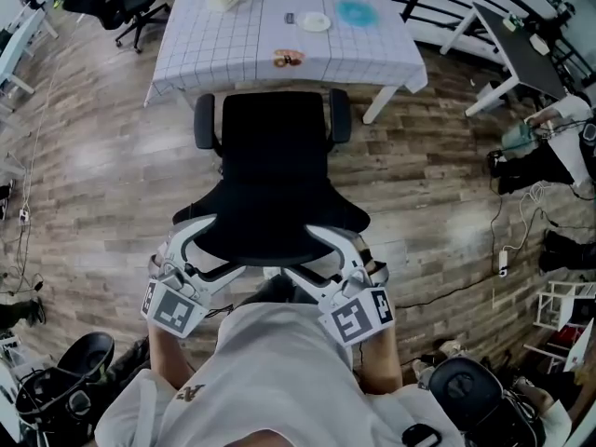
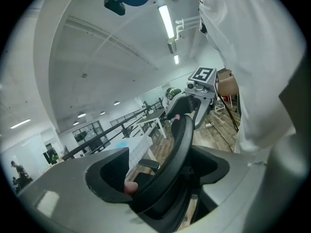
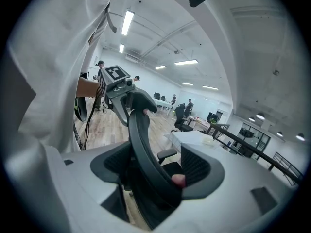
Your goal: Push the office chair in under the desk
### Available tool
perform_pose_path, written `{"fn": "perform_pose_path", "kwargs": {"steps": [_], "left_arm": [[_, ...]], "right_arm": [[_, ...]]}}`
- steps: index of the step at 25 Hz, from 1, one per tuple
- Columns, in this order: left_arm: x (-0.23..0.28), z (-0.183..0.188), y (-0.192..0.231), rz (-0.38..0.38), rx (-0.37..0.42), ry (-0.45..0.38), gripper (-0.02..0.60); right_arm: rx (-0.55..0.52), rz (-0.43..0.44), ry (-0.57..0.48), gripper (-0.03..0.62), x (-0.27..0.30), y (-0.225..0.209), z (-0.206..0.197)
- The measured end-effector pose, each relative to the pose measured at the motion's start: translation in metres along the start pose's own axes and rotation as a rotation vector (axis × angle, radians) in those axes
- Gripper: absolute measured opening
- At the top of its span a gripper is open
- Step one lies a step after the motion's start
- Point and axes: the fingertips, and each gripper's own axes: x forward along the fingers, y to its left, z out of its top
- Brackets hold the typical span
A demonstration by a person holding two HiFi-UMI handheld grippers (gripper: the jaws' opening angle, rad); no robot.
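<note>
Left tongs [image 2: 167, 176], right tongs [image 3: 146, 174] clamp chair backrest [image 1: 270, 217]; only head view shows plate [image 1: 316, 21].

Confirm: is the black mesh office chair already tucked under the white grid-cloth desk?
No, the chair's whole seat shows in front of the desk.

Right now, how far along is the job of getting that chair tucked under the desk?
Done: the left gripper and right gripper are each clamped on the top edge of the office chair backrest. In hand: the chair faces the desk, with its armrests close to the desk's edge. Left: the seat sits wholly out in front, so the whole push remains.
</note>
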Motion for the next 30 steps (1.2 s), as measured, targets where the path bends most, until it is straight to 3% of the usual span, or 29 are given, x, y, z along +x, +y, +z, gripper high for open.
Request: {"fn": "perform_pose_path", "kwargs": {"steps": [18,30], "left_arm": [[0.016,-0.012,0.034,0.002,0.003,-0.001,0.411],[0.037,-0.012,0.057,0.012,-0.025,0.0,0.414]], "right_arm": [[0.013,-0.006,0.041,0.336,0.026,-0.027,-0.006],[-0.011,-0.004,0.011,0.336,0.035,-0.06,-0.01]]}}
